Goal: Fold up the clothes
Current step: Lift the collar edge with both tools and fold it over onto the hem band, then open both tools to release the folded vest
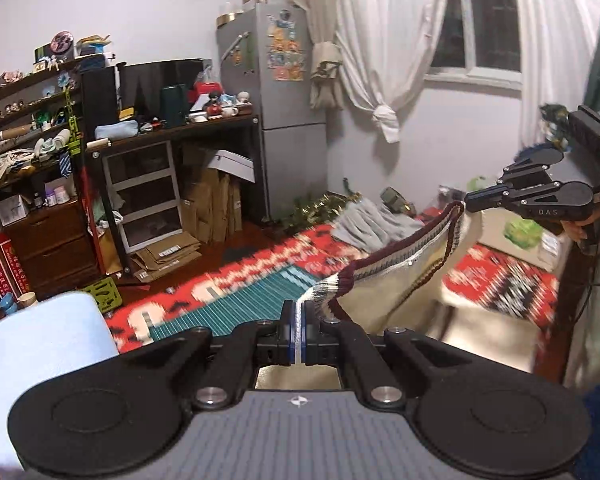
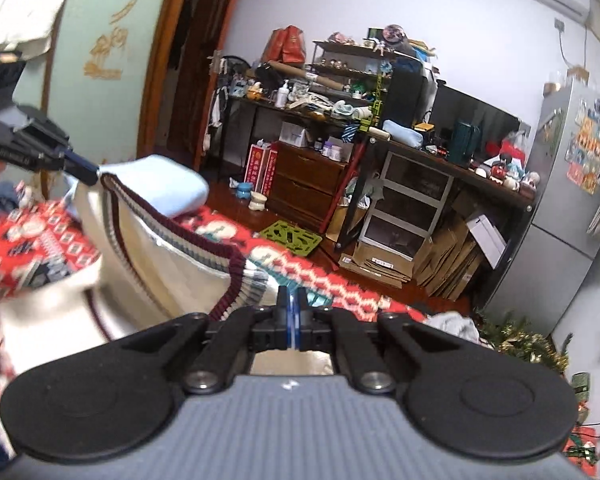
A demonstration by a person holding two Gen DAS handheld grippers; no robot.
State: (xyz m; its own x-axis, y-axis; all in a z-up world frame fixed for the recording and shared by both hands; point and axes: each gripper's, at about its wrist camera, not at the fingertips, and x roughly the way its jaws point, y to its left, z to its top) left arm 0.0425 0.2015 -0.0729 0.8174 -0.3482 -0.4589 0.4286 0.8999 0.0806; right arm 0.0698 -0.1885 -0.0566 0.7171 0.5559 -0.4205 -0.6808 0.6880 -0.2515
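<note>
Both tongs are pinched tight on the sweater (image 1: 396, 280) right now: the left gripper (image 1: 298, 320) has its 2 jaws pressed together on the ribbed hem at 1 corner, and the right gripper (image 2: 293, 308) is clamped the same way on the far corner of that striped band. The knit hangs between them above the bed (image 1: 236, 292), cream body sagging down toward the red patterned cover, hem stretched in a slack curve from one grip to the other. It looks soft and limp, a medium-weight knit, likely to droop, swing and stretch rather than hold a line, so the ribbed band is the sensible place to hold: it is thicker and gives the pads something to bite. A thin pinch on loose knit could slip if the pull gets sharp. No risk of breakage here. Room is fair over the middle of the bed, but a pale blue pillow (image 2: 168, 184) sits just beside the left grip, grey clothes (image 1: 372, 224) lie toward the far end, and the bed edge drops to a cluttered floor with cardboard (image 1: 168, 256) near the desk (image 1: 172, 132). Best kept over the cover.
</note>
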